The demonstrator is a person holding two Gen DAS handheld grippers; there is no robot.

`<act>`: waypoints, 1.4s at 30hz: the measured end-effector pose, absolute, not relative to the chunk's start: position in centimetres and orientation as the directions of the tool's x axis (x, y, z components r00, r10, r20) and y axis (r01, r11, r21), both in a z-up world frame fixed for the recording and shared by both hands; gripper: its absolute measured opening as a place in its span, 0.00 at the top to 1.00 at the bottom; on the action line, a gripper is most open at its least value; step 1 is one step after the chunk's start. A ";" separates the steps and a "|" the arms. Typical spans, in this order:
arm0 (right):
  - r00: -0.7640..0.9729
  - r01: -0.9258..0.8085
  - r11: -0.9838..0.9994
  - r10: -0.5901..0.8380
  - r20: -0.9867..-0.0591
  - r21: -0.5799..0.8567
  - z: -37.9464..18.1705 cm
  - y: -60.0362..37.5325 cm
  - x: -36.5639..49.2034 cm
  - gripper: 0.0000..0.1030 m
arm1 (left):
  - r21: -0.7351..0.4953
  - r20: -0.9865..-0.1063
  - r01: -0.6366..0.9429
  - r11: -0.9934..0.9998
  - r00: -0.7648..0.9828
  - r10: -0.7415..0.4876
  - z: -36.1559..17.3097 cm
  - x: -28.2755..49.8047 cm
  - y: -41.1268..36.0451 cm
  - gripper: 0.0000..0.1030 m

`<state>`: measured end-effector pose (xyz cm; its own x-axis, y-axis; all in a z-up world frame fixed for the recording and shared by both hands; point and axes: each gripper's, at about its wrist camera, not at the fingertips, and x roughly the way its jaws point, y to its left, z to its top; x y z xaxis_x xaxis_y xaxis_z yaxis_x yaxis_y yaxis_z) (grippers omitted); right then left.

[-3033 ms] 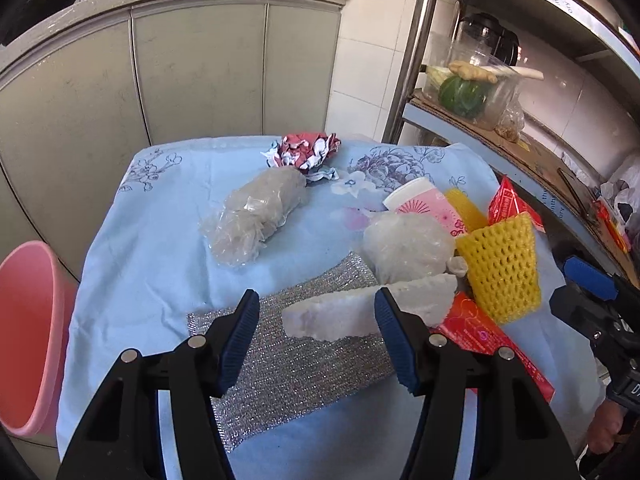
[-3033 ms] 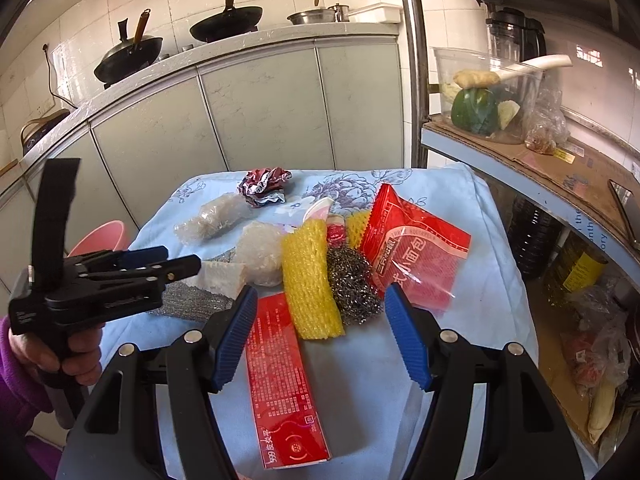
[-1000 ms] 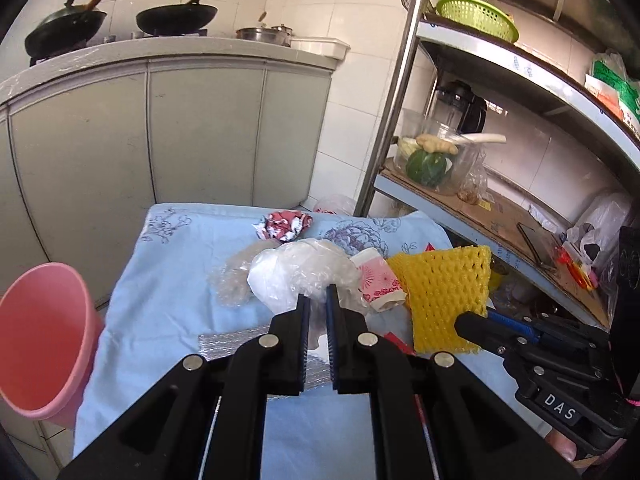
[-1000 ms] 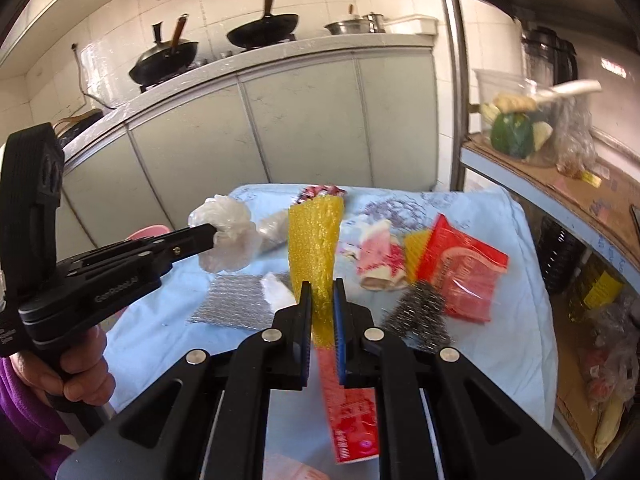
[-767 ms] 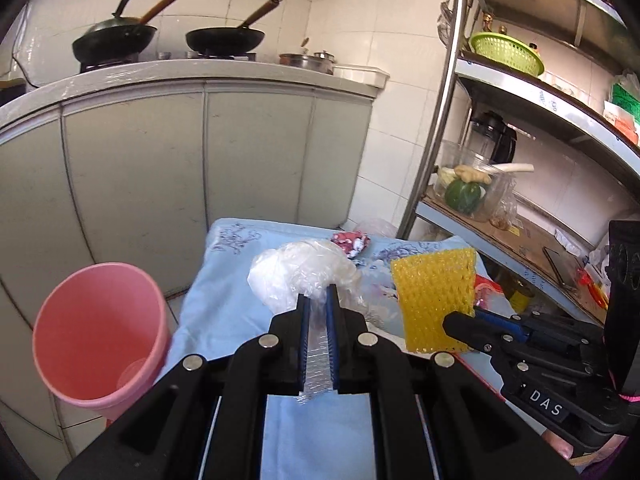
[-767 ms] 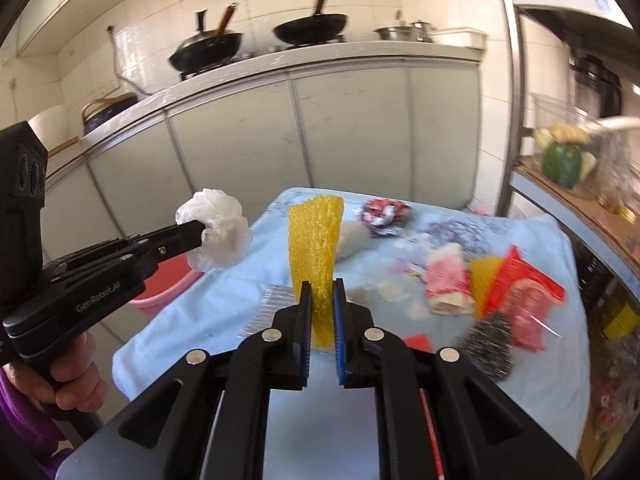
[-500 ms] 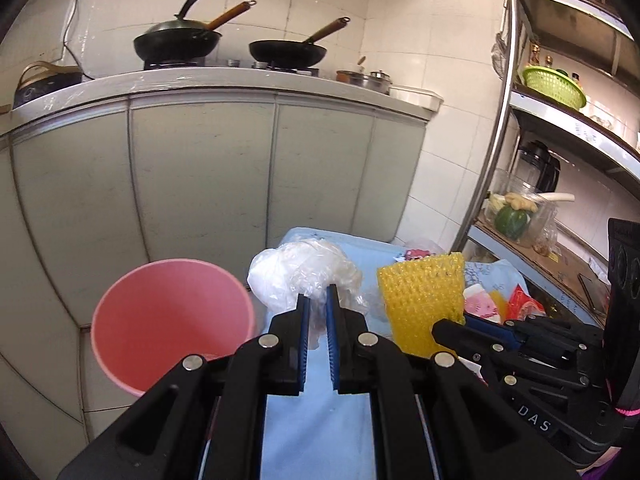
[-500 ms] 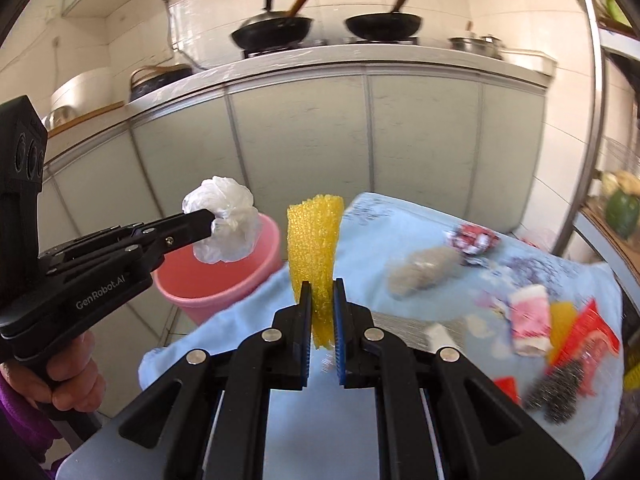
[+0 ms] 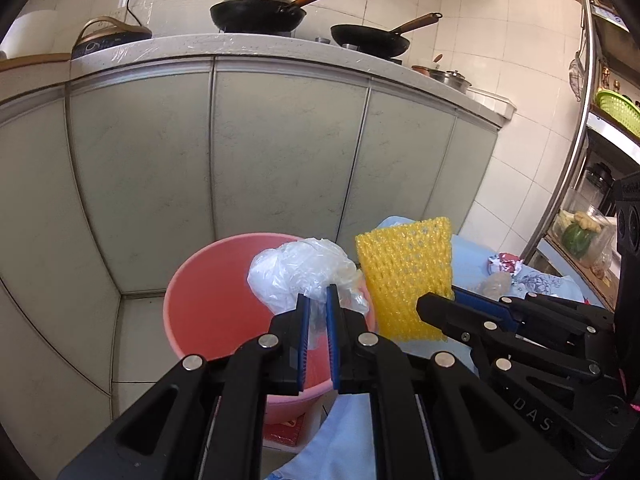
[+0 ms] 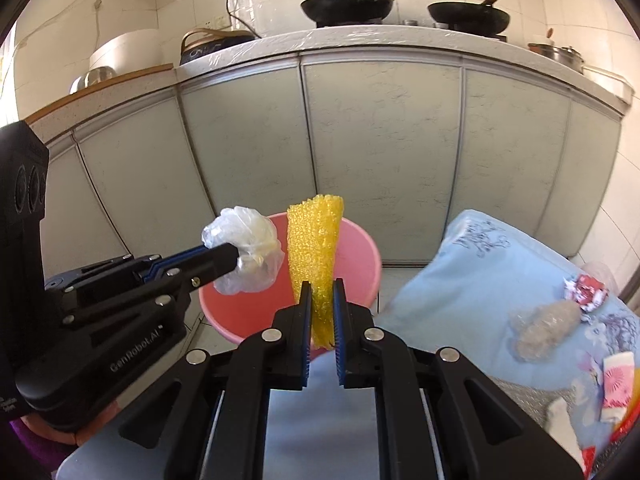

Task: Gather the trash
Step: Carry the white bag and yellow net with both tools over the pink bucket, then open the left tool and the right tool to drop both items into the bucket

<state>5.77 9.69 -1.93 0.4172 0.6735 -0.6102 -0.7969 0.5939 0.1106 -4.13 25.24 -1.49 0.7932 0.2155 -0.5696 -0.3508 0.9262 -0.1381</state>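
Observation:
My left gripper [image 9: 316, 300] is shut on a crumpled clear plastic bag [image 9: 300, 272] and holds it over the open pink bucket [image 9: 208, 304]. My right gripper [image 10: 322, 286] is shut on a yellow foam net sleeve [image 10: 314, 248], held upright just in front of the pink bucket [image 10: 360, 264]. The bag [image 10: 248, 252] and the left gripper [image 10: 224, 258] show at the left of the right wrist view. The yellow sleeve [image 9: 404, 272] and right gripper [image 9: 444, 304] show to the right in the left wrist view, over the bucket's right rim.
The table with the blue cloth [image 10: 460, 288] lies to the right, with a clear wrap bundle [image 10: 544, 328], a red-white crumpled wrapper [image 10: 586, 288], a silver scouring cloth [image 10: 528, 400] and other litter. Grey cabinet doors [image 9: 280, 152] stand behind the bucket. A metal shelf rack [image 9: 576, 120] is at the far right.
Both grippers have swung left from the table with their loads. The bucket has come from the left edge to the middle of both views, under the bag and sleeve.

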 end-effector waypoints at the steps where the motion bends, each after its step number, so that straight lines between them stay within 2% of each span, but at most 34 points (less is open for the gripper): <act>1: 0.412 -0.799 0.591 0.673 -0.615 0.111 -2.3 10.3 6.0 0.90 | -0.137 -0.579 -0.360 0.923 0.785 0.220 -1.9 -3.9 25.7 0.92; 8: 0.363 -0.797 0.585 0.660 -0.658 0.147 -4.8 12.8 8.2 0.90 | -0.134 -0.631 -0.397 0.908 0.741 0.231 -4.5 -2.6 27.4 0.92; 15: 0.342 -0.797 0.582 0.657 -0.671 0.163 -5.7 14.4 9.0 0.90 | -0.127 -0.646 -0.423 0.897 0.722 0.248 -5.7 -2.3 28.0 0.90; 17: 0.334 -0.799 0.577 0.659 -0.674 0.169 -5.8 14.6 9.1 0.90 | -0.136 -0.650 -0.429 0.893 0.719 0.246 -5.8 -2.2 28.3 0.87; 22: 0.300 -0.803 0.564 0.663 -0.686 0.194 -6.1 14.9 9.3 0.90 | -0.158 -0.651 -0.452 0.878 0.716 0.252 -6.0 -2.3 28.7 0.68; 24: 0.293 -0.805 0.561 0.661 -0.691 0.195 -6.1 14.9 9.2 0.90 | -0.160 -0.651 -0.458 0.874 0.715 0.255 -6.0 -2.3 28.8 0.65; 36: 0.266 -0.807 0.551 0.661 -0.702 0.213 -6.1 14.8 9.0 0.89 | -0.163 -0.632 -0.462 0.872 0.727 0.267 -4.9 -3.9 28.4 0.62; 40: 0.279 -0.809 0.552 0.663 -0.695 0.202 -6.0 14.8 8.8 0.73 | -0.165 -0.631 -0.465 0.870 0.728 0.269 -4.8 -4.4 28.3 0.62; 42: 0.284 -0.814 0.549 0.662 -0.693 0.192 -6.0 14.9 8.6 0.72 | -0.166 -0.632 -0.464 0.870 0.728 0.267 -4.8 -4.5 28.4 0.62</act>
<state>8.59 14.87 -5.96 0.2837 0.6623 -0.6934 -0.8135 0.5491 0.1916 -4.48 28.37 -4.84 0.7277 0.2674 -0.6316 -0.4639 0.8702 -0.1661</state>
